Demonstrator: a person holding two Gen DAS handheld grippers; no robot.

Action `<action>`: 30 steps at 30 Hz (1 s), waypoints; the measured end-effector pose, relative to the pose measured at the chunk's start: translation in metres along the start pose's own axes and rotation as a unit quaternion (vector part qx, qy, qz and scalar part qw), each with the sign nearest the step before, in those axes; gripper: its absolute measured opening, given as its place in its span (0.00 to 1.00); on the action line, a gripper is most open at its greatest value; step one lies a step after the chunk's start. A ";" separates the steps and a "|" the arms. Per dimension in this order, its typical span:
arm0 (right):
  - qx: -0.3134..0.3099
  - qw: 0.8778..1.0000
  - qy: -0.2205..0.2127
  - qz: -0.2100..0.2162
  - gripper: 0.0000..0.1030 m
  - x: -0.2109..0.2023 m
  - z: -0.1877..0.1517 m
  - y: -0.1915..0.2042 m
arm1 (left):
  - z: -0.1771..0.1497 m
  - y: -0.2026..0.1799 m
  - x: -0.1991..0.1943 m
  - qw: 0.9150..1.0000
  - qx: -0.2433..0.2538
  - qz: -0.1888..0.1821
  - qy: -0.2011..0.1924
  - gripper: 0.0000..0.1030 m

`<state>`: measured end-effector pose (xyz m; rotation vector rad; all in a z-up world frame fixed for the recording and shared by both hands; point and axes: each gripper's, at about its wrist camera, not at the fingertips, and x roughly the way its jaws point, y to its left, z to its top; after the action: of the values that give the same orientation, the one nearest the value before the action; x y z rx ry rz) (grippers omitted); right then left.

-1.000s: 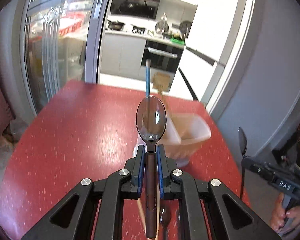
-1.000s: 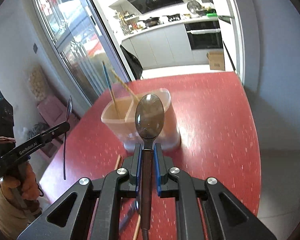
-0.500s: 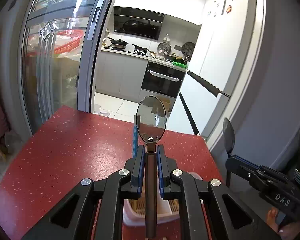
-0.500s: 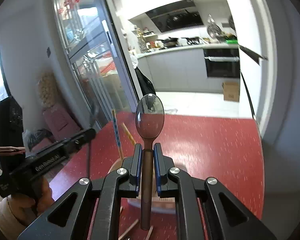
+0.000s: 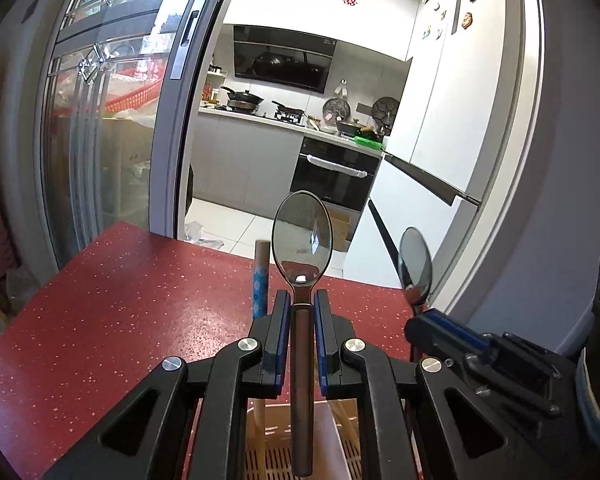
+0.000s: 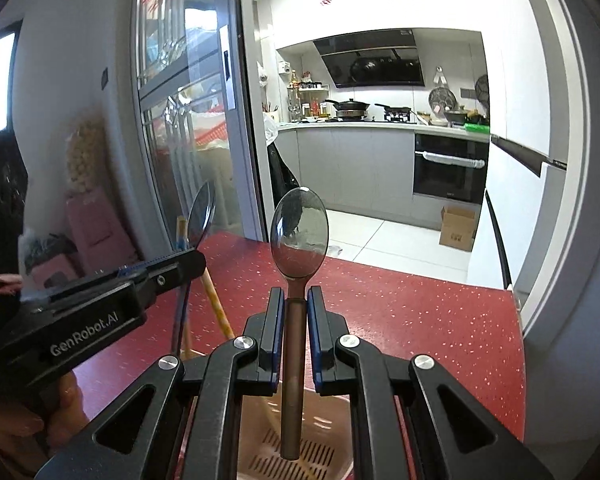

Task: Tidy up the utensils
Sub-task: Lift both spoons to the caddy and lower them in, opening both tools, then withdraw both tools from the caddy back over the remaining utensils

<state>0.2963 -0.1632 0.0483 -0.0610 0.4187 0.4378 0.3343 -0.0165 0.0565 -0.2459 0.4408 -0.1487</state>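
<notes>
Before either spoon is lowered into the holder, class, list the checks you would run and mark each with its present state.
1. Left gripper fingers clamp their spoon: ok.
2. Right gripper fingers clamp their spoon: ok.
3. Both spoons bowl up, handle down: ok.
4. Each handle tip hangs above the slotted holder: ok.
5. Clear of the chopsticks already standing in it: cannot tell.
6. The two grippers stand apart: ok.

Both spoons (image 5: 302, 240) now apparently above holder (image 6: 324, 432).
</notes>
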 end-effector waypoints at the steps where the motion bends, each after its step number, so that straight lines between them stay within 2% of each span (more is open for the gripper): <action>1: -0.007 1.000 -0.001 -0.003 0.12 0.002 -0.003 0.001 | -0.003 0.000 0.000 1.000 0.002 0.002 -0.002 0.39; 11: -0.062 0.998 -0.001 -0.013 0.12 0.010 -0.037 0.014 | -0.029 -0.007 -0.004 0.998 0.044 0.028 -0.021 0.39; 15: -0.061 0.998 0.007 -0.011 0.12 0.008 -0.045 0.014 | -0.041 -0.010 -0.006 0.997 0.062 0.038 -0.015 0.39; 24: -0.065 0.997 0.027 -0.008 0.13 0.004 -0.057 0.014 | -0.053 -0.009 -0.010 0.996 0.070 0.050 0.010 0.39; 26: -0.064 0.997 0.033 -0.012 0.18 0.003 -0.056 0.014 | -0.054 -0.010 -0.013 0.996 0.071 0.051 0.013 0.39; 27: -0.062 0.997 0.034 -0.013 0.27 0.002 -0.056 0.014 | -0.054 -0.010 -0.014 0.996 0.072 0.048 0.016 0.39; 28: -0.058 0.998 0.036 -0.012 0.32 0.001 -0.056 0.013 | -0.055 -0.010 -0.015 0.996 0.073 0.048 0.018 0.39; 30: -0.052 0.998 0.034 -0.013 0.34 -0.003 -0.054 0.012 | -0.056 -0.012 -0.017 0.996 0.078 0.049 0.020 0.39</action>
<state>0.2680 -0.1614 0.0007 -0.1817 0.4610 0.4335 0.2936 -0.0355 0.0178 -0.0684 0.4779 -0.0912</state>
